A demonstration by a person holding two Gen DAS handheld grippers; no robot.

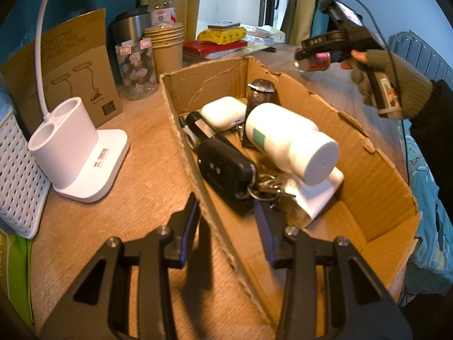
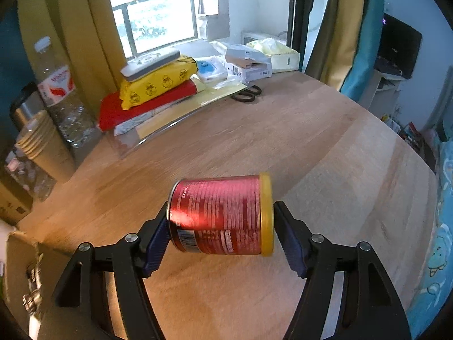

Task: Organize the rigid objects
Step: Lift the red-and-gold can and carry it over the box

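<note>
Spreading pale and wood-grained across both views, the counter (image 2: 283, 130), curving toward a bed with a blue cartoon-print cover (image 2: 436, 255) on the right. Crowding the far edge under a barred window (image 2: 158, 17) and yellow curtains (image 2: 82, 34): a red book (image 2: 141, 107) carrying a yellow packet (image 2: 158, 82), scissors (image 2: 246, 93), white boxes (image 2: 249, 62), a clear water bottle (image 2: 56, 90), a steel tumbler (image 1: 127, 28), stacked paper cups (image 1: 167, 45) and a printed jar (image 1: 136, 68). Standing at the left, a white lamp base (image 1: 79, 150) beside a perforated white basket (image 1: 17, 181).

Sitting near the middle of the counter, a torn cardboard box (image 1: 368, 170), holding a white pill bottle (image 1: 288, 138) lying on its side, a black car key (image 1: 223, 170) with its ring, a white earbud case (image 1: 223, 113) and other small items.

Pinching the box's near wall, the left claw (image 1: 226, 223), pads drawn close with the cardboard edge between them.

Gripping a red can (image 2: 220, 215) with a yellow lid end to end, the right claw (image 2: 223, 235), held by a gloved hand (image 1: 390, 85), hanging above bare counter just beyond the box's far right wall, can lying sideways.
</note>
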